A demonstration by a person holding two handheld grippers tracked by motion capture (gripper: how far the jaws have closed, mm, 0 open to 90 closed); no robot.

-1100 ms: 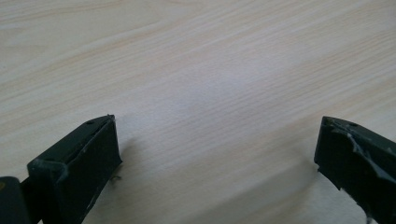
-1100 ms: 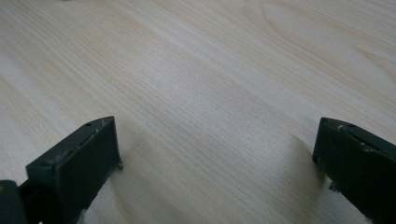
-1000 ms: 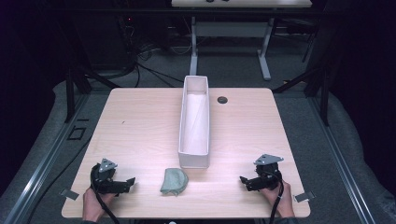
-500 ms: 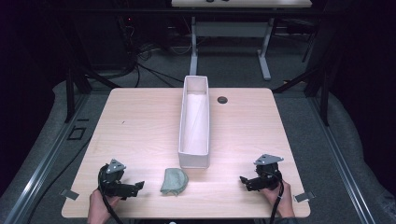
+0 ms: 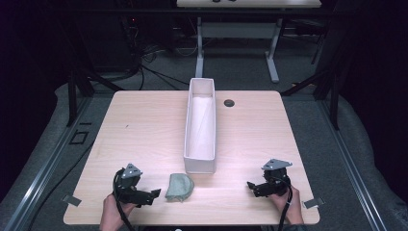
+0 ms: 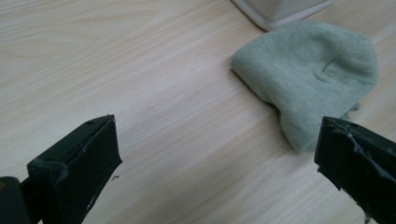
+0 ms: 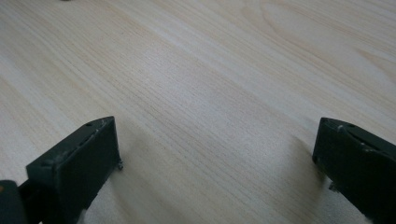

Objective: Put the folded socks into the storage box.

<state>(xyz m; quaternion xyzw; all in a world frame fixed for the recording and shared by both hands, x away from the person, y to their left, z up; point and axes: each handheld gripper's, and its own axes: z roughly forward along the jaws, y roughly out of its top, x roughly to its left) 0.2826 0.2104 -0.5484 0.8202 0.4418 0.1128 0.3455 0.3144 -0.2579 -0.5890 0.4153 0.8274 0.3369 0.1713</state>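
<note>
Black jaws of our left gripper stand wide apart near the table's front edge, holding nothing, with the folded grey-green knit cloth just beyond their tips. Behind the cloth, we see the long white tray running toward the far edge. Our right gripper rests spread and empty near the front right corner.
</note>
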